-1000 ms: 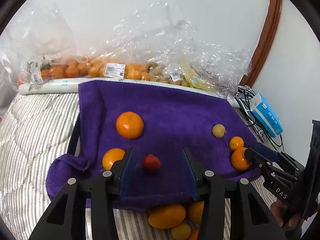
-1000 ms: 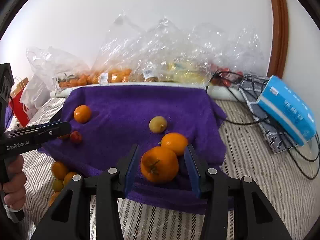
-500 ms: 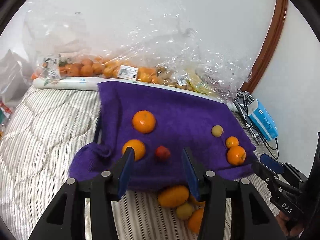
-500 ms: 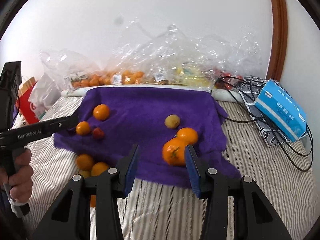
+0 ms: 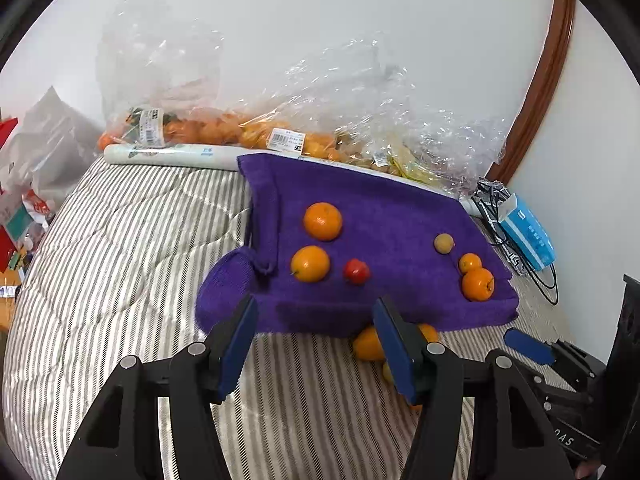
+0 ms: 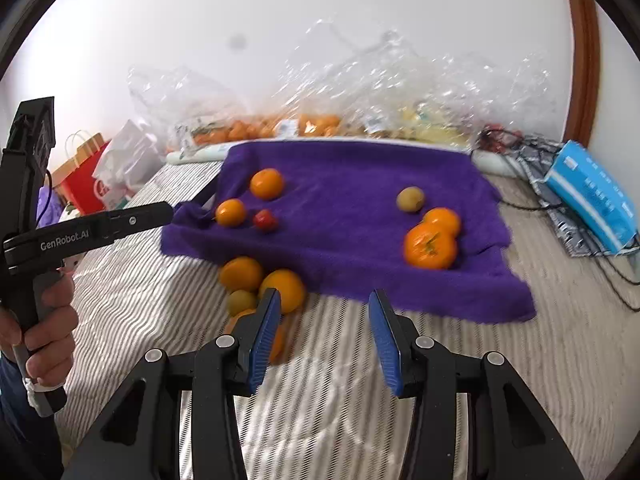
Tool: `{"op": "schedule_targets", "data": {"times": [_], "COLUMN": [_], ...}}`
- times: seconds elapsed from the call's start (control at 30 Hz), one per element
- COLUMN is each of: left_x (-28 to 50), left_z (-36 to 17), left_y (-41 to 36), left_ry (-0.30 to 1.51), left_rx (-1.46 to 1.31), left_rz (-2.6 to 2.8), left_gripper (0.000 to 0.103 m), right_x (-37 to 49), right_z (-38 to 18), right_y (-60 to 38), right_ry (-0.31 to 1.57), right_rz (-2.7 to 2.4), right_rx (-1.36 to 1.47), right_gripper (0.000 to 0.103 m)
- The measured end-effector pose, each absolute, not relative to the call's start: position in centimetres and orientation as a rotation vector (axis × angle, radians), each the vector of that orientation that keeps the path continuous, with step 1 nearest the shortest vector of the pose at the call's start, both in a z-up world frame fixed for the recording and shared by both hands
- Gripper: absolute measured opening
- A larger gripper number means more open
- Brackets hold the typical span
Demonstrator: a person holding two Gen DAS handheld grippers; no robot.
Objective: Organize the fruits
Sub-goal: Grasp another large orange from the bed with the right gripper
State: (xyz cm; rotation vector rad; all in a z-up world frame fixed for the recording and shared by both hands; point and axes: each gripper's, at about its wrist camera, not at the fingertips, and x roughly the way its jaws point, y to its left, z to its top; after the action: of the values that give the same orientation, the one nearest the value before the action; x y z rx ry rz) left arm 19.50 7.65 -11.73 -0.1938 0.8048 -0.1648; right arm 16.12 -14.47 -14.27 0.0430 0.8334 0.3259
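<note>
Two handheld grippers hover above a striped quilt [image 5: 120,248] where fruit lies scattered on and beside a purple towel [image 5: 384,216].

The left gripper [image 5: 314,344] hangs over the quilt with its blue-padded jaws opening and nothing between them; only the towel's near hem and bare stripes show in the gap. Beyond the left jaw lie two oranges [image 5: 322,221], one behind the other. A small red fruit [image 5: 356,271] sits straight ahead of the gap, farther up the towel. Just behind the right jaw, a heap of loose fruit [image 5: 368,344] rests on the quilt at the towel's edge, partly hidden by that jaw.

The right gripper [image 6: 324,336] holds its jaws moderately apart and empty, pointing at striped quilt short of the towel. The same heap of loose fruit [image 6: 280,288] lies against and behind its left jaw. Ahead and to the right of the right jaw, a large stemmed orange [image 6: 430,246] touches a smaller orange [image 6: 444,218], with a pale yellow-green fruit [image 6: 410,199] just beyond them. Clear plastic bags of fruit [image 6: 312,126] line the wall behind the towel.
</note>
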Motion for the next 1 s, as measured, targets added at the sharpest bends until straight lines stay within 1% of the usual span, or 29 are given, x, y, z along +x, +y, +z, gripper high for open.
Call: {"op": "schedule_targets", "data": {"times": [0.17,0.43,1.0], "left_x": [19.2,18.8,18.7], "left_z": [-12.1,-12.6,-13.6], "left_y": [8.5,9.6,10.2], "left_ry": [0.811,0.823,0.844], "left_rx": [-0.205,-0.207,-0.211], "left_rz": [-0.160,-0.162,-0.171], "left_gripper": [0.058,0.058,0.058], "right_x": [15.8,16.0,16.9], "right_z": [-15.1,-16.8,-19.0], "right_y": [-12.9,-10.7,-9.0], "right_ry": [0.860,0.910,0.960], "right_rz": [0.372,0.420,0.391], "right_rx": [0.035,0.019,-0.039], "right_gripper": [0.046,0.051,0.050]}}
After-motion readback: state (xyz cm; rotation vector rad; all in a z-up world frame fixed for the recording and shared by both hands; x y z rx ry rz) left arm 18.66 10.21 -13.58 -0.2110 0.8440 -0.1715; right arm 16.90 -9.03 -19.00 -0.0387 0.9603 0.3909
